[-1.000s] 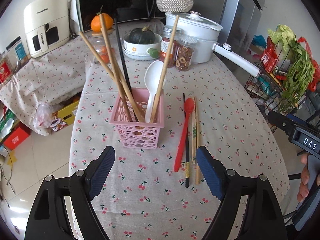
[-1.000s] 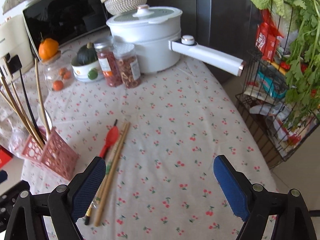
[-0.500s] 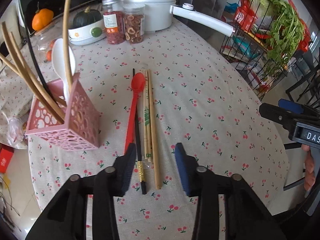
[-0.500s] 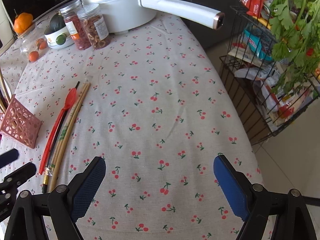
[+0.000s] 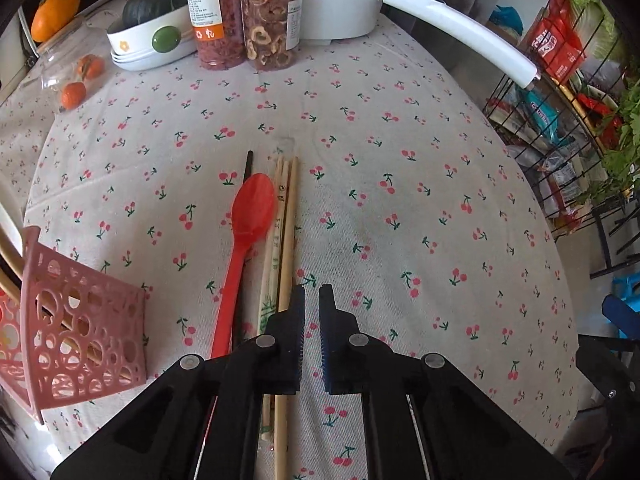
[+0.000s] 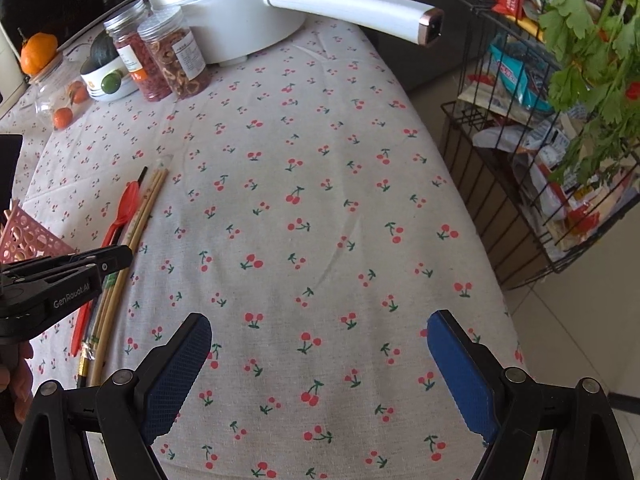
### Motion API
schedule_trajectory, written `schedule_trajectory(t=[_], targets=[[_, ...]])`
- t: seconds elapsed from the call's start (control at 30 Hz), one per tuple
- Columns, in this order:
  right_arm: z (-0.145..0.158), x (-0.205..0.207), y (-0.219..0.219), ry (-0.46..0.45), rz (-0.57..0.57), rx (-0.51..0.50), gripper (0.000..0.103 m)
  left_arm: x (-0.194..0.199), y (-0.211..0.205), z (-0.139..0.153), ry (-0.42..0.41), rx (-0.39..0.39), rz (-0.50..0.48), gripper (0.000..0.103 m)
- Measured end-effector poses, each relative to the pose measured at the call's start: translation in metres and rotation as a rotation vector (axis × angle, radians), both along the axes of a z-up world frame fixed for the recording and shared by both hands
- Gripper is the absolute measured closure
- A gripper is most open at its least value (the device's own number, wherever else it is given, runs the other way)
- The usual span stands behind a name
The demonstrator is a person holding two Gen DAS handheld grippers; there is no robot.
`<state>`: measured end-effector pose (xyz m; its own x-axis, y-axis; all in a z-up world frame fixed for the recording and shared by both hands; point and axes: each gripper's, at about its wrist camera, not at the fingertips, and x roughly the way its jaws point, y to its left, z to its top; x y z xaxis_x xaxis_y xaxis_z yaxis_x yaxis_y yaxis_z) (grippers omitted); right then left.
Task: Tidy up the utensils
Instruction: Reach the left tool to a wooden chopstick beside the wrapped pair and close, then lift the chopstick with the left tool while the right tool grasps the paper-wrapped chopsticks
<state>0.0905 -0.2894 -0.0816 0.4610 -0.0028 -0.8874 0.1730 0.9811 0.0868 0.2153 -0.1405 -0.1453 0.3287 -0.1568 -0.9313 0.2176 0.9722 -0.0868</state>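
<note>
Left gripper (image 5: pixel 312 300) has its jaws pressed together on nothing, just right of the loose wooden chopsticks (image 5: pixel 289 216) and red plastic spoon (image 5: pixel 252 208) beside the pink perforated holder (image 5: pixel 84 320). I judge no pickup made yet; next I must reopen it around one chopstick. Right gripper (image 6: pixel 320 356) hangs spread, empty.

Home kitchen/dining corner. Table w/ cherry-print cloth (image 6: pixel 320 200), white electric pot (image 6: pixel 224 12) w/ long handle, two jars (image 5: pixel 244 12) of dried food, bowl (image 5: pixel 148 42) w/ a squash, an orange (image 5: pixel 54 14). Wire rack (image 6: pixel 540 152) beside table holds snack packs & leafy greens. Tiled floor (image 6: pixel 600 300); dark appliance door behind the pot.
</note>
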Motion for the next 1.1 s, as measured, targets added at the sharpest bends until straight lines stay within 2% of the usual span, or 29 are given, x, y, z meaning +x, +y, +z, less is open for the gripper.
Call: schedule_trajectory(t=[0.07,0.2,0.43,0.83,0.9,1.1], targets=[[0.0,-0.001,-0.007,-0.003,-0.03,0.026,0.012,0.006,-0.001,-0.004,-0.003,0.031,0.016,0.096],[0.003,-0.001,-0.014,-0.013,-0.062,0.083,0.012,0.016,0.003,-0.011,0.015,0.031,0.052,0.096],[0.003,0.001,-0.015,-0.014,-0.065,0.095,0.012,0.026,0.002,-0.019,0.049,0.038,0.06,0.095],[0.004,0.002,-0.015,-0.012,-0.073,0.093,0.012,0.043,-0.028,-0.024,0.012,0.141,-0.017,0.097],[0.005,0.0,-0.015,-0.014,-0.08,0.095,0.012,0.034,-0.029,-0.021,0.004,0.126,-0.023,0.097],[0.008,-0.003,-0.014,-0.02,-0.101,0.088,0.012,-0.012,-0.015,0.008,-0.088,0.038,-0.064,0.097]])
